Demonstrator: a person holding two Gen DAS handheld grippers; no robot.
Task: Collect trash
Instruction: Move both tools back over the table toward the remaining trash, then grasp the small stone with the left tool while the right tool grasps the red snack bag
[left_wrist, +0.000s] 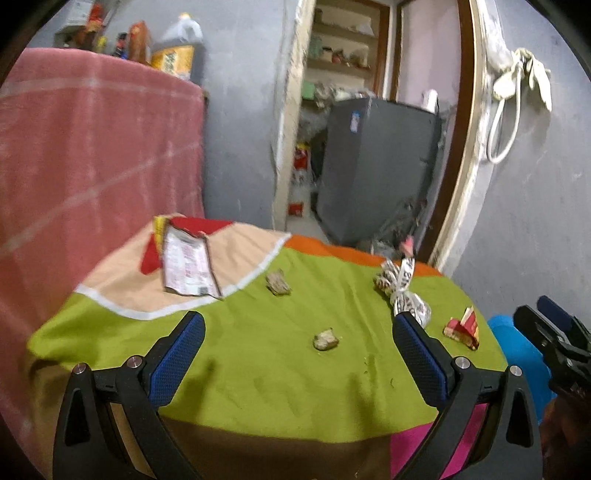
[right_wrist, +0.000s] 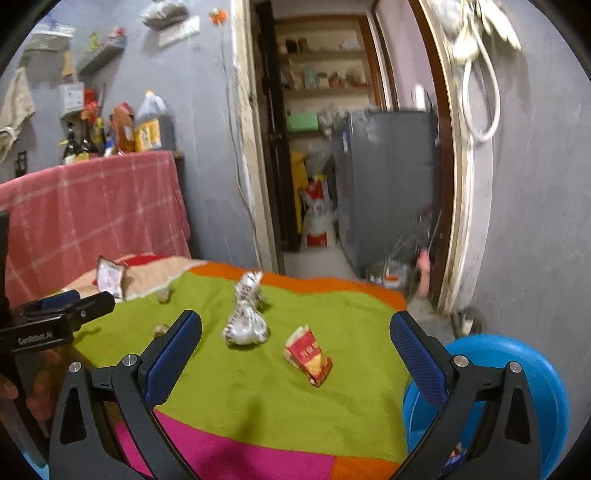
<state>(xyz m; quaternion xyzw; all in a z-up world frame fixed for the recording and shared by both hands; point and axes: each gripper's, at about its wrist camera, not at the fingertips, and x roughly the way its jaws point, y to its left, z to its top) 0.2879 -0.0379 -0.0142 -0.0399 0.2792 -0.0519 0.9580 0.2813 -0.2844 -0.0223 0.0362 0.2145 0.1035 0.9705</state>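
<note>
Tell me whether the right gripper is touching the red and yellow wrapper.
Apart. The right wrist view shows the right gripper open, its fingers wide on either side, with bare green cloth between them and the red and yellow wrapper.

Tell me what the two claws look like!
Both look alike. The left claw and right claw have black plastic frames with triangle cut-outs, silver round bolts, and two fingers lined with bumpy blue pads. The left claw's side carries small white lettering. No sleeves or cables show.

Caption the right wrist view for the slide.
Right gripper, jaws open, above a red-and-yellow wrapper and crumpled silver wrapper on the green cloth; blue bin beside.
</note>
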